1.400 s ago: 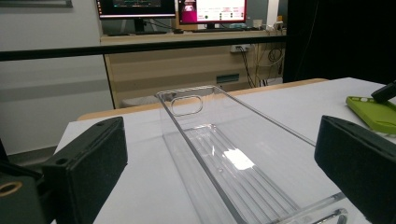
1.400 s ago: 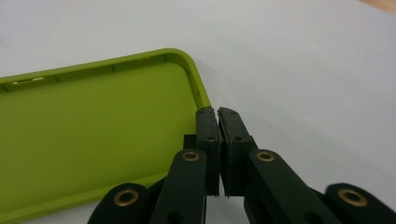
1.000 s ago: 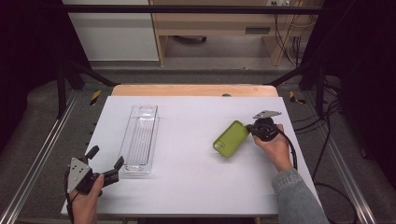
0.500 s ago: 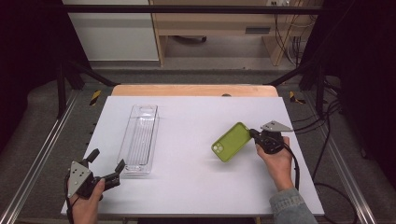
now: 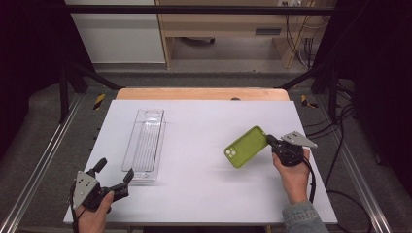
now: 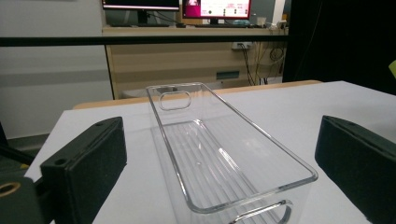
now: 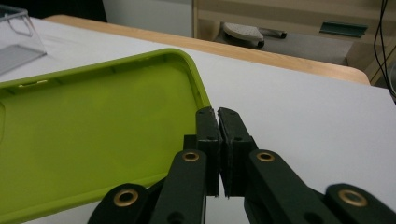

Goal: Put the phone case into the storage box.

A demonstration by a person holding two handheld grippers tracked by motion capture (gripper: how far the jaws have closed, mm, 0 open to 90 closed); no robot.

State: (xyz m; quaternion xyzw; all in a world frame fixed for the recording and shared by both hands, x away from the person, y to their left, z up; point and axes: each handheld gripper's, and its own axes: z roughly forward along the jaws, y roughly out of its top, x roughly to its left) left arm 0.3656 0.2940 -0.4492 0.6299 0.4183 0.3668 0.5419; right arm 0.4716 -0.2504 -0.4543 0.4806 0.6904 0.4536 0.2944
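At the near left corner of the white table (image 5: 194, 126), the left gripper (image 5: 114, 171) rests in the person's hand with its jaws spread wide apart, just short of the near end of a clear plastic bin (image 5: 146, 143) (long, ribbed, a handle slot at its far end). Right of centre, a lime-green phone case (image 5: 246, 146) is tilted, its right edge pinched between the closed jaws of the right gripper (image 5: 268, 141).

Phone case (image 7: 93, 140) cut off left, bottom.
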